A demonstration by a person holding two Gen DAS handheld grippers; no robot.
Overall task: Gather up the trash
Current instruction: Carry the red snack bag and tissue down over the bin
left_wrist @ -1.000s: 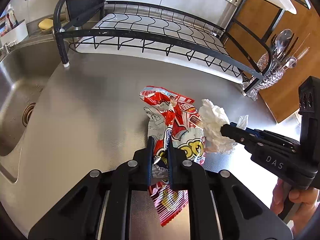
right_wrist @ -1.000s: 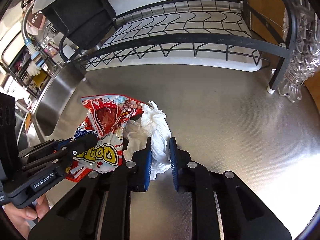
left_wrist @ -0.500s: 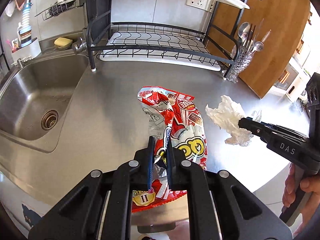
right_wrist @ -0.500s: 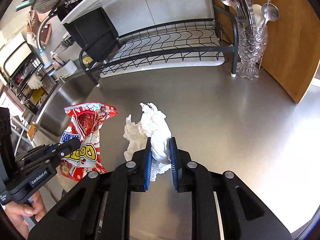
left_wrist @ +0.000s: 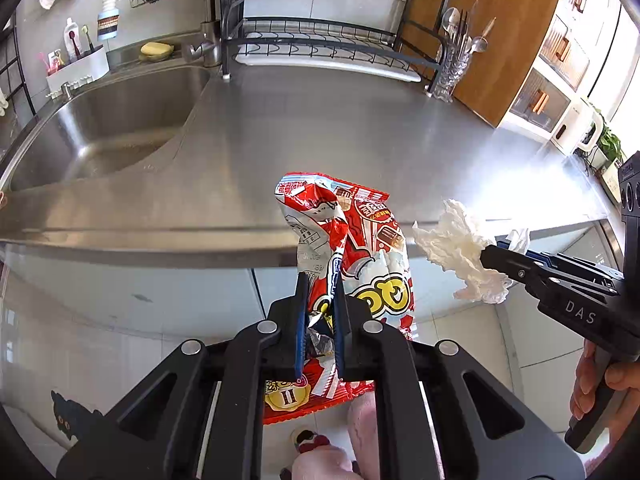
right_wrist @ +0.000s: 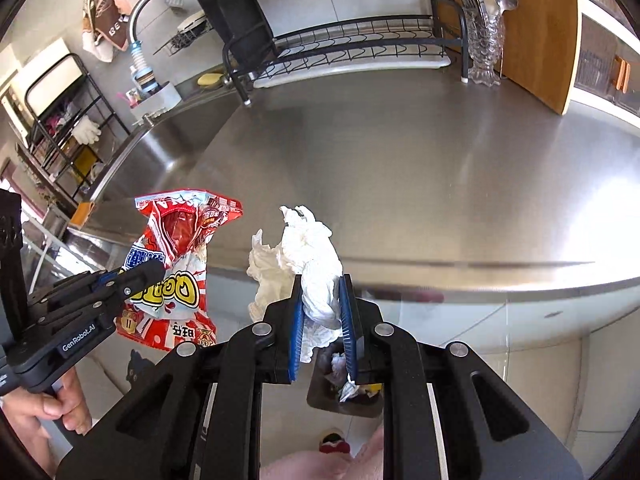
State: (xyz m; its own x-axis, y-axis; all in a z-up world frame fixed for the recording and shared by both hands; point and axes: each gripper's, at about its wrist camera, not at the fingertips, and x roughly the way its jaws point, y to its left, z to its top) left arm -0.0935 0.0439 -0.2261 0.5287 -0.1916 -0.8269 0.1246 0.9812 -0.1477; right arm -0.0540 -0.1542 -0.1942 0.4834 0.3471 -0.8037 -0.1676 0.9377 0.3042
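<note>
My left gripper [left_wrist: 319, 286] is shut on a red and white snack wrapper [left_wrist: 352, 248] and holds it in the air in front of the steel counter's edge. The wrapper also shows in the right wrist view [right_wrist: 176, 264], with the left gripper [right_wrist: 150, 270] at lower left. My right gripper [right_wrist: 320, 290] is shut on a crumpled white tissue [right_wrist: 308, 252]; the tissue shows in the left wrist view [left_wrist: 460, 248] too, held by the right gripper [left_wrist: 490, 254]. A dark trash bin [right_wrist: 344, 394] with scraps in it stands on the floor below the right gripper.
The steel counter [left_wrist: 340, 132] lies ahead with a sink [left_wrist: 112, 120] at left. A black dish rack [left_wrist: 320, 46] and a glass cutlery holder [left_wrist: 454, 68] stand at the back. A wooden board [right_wrist: 540, 32] leans at right. White cabinet fronts are below the counter.
Both grippers have pulled back and up off the counter, carrying the wrapper and the tissue out past the counter's front edge. The floor and trash bin have come into view.
</note>
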